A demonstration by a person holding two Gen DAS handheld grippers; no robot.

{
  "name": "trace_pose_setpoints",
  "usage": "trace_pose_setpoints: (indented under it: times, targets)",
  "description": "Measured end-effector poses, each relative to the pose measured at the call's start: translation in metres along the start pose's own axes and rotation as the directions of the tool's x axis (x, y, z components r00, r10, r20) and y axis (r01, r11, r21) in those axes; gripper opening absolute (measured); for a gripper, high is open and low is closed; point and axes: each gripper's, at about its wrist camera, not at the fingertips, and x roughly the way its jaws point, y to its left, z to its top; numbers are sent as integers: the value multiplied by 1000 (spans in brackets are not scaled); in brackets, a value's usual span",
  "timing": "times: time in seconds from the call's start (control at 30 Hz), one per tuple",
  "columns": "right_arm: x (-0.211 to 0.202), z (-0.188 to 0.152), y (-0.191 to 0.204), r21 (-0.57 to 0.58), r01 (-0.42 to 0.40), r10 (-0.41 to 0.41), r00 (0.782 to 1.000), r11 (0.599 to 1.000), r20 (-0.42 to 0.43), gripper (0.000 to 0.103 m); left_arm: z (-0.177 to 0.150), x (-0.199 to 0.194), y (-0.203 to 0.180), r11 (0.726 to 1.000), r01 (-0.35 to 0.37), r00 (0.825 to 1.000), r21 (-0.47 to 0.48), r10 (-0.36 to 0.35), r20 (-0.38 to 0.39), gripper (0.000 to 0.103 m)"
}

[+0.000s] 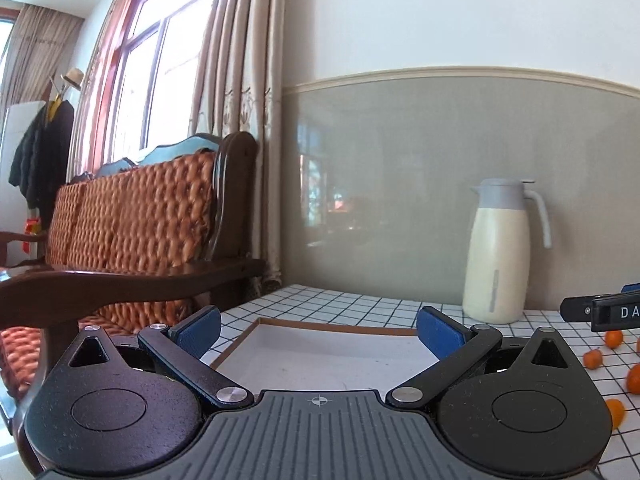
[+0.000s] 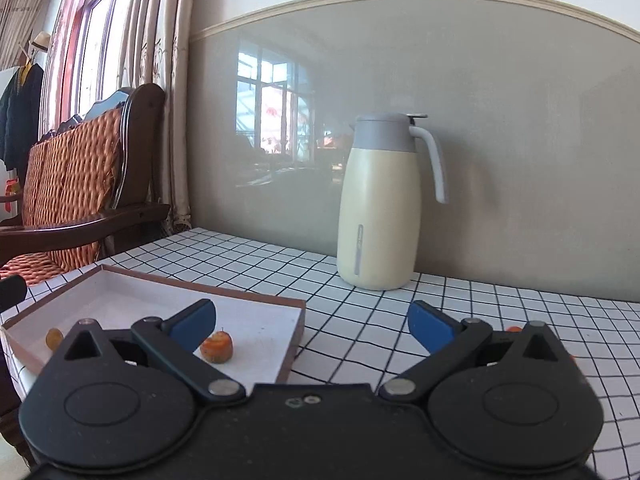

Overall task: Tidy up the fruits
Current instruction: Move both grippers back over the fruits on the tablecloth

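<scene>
A shallow white tray with a brown rim [image 1: 332, 326] [image 2: 256, 300] lies on the checked tablecloth. My left gripper [image 1: 319, 326] stands open just above the tray's near side, nothing between its blue pads. In the right wrist view the tray holds two small orange fruits, one [image 2: 217, 346] near its middle and one [image 2: 54, 338] at its left. My right gripper [image 2: 312, 322] is open over the tray's right corner, holding nothing. Several loose orange fruits [image 1: 593, 359] lie on the cloth at the right of the left wrist view, below the right gripper's black finger [image 1: 600, 310].
A cream thermos jug with a grey lid and handle [image 1: 500, 256] [image 2: 380, 208] stands at the back against the grey wall. A dark wooden armchair with an orange woven cushion [image 1: 132, 216] [image 2: 72, 184] sits left of the table, by curtains and a window.
</scene>
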Motion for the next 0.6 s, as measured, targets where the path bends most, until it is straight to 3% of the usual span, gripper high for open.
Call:
trace_pose_setpoints:
  times: [0.4,0.6]
  targets:
    - [-77,-20,-23,-35,79,-76,994,996,78,97,-1,-50,-35,988,153,988,4,-153,-25,103]
    - [-104,-42,-39,-40,122,-120,991,992,66,97,-5,-66,-58,982,186,981,38,-184,-56,103]
